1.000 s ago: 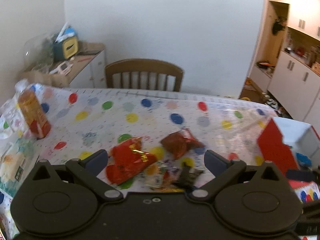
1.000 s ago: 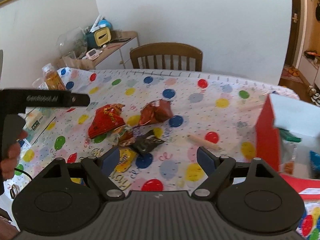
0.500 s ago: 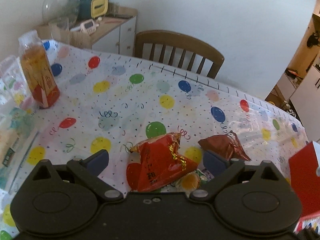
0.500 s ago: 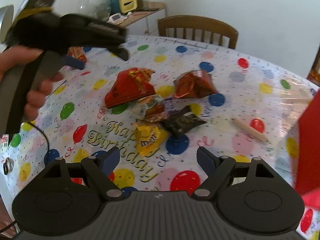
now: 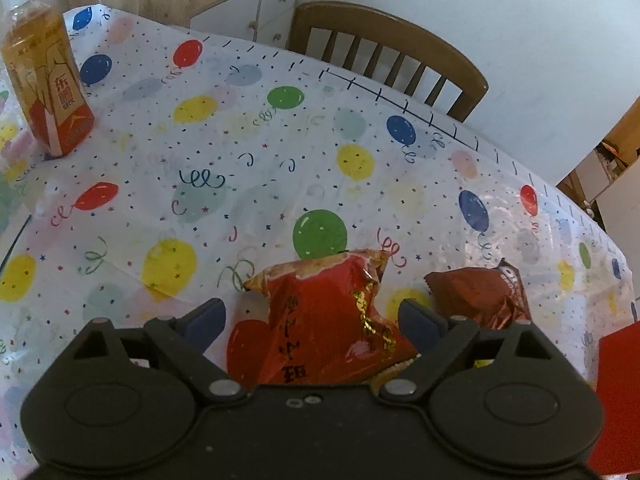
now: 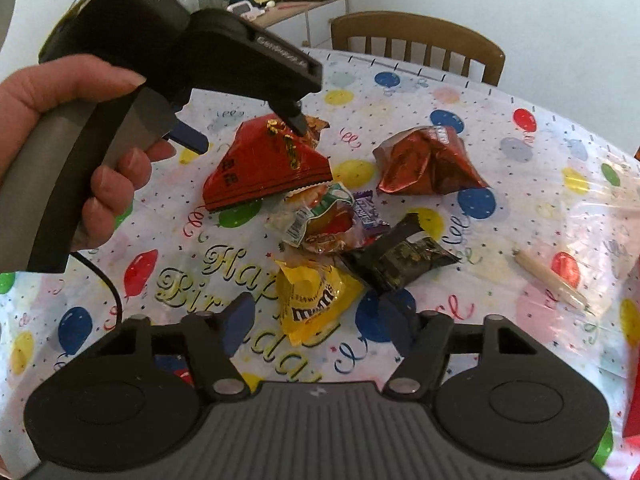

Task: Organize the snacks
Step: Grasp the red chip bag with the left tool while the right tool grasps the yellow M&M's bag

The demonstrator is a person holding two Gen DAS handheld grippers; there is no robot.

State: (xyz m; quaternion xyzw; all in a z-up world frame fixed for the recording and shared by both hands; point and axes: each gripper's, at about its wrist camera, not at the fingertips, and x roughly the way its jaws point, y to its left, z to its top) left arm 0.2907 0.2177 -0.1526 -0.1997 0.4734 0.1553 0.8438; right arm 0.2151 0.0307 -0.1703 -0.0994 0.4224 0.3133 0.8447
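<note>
A pile of snacks lies on the balloon tablecloth (image 5: 240, 152). My left gripper (image 5: 312, 312) is open, its fingers on either side of a red snack bag (image 5: 320, 320), low over it. In the right wrist view the left gripper (image 6: 244, 128) hovers over the same red bag (image 6: 264, 164). A brown foil bag (image 5: 480, 296) (image 6: 428, 160) lies to the right. My right gripper (image 6: 320, 316) is open above a yellow candy bag (image 6: 312, 296). A black packet (image 6: 400, 256) and a clear-wrapped snack (image 6: 320, 220) lie between.
An orange drink bottle (image 5: 44, 76) stands far left. A red box (image 5: 620, 400) is at the right edge. A wooden stick (image 6: 548, 276) lies to the right. A wooden chair (image 5: 392, 52) stands behind the table, a cabinet (image 5: 240, 4) beyond.
My left gripper has moved forward and down until the red snack bag sits between its open fingers. My right gripper has come lower and closer to the yellow candy bag.
</note>
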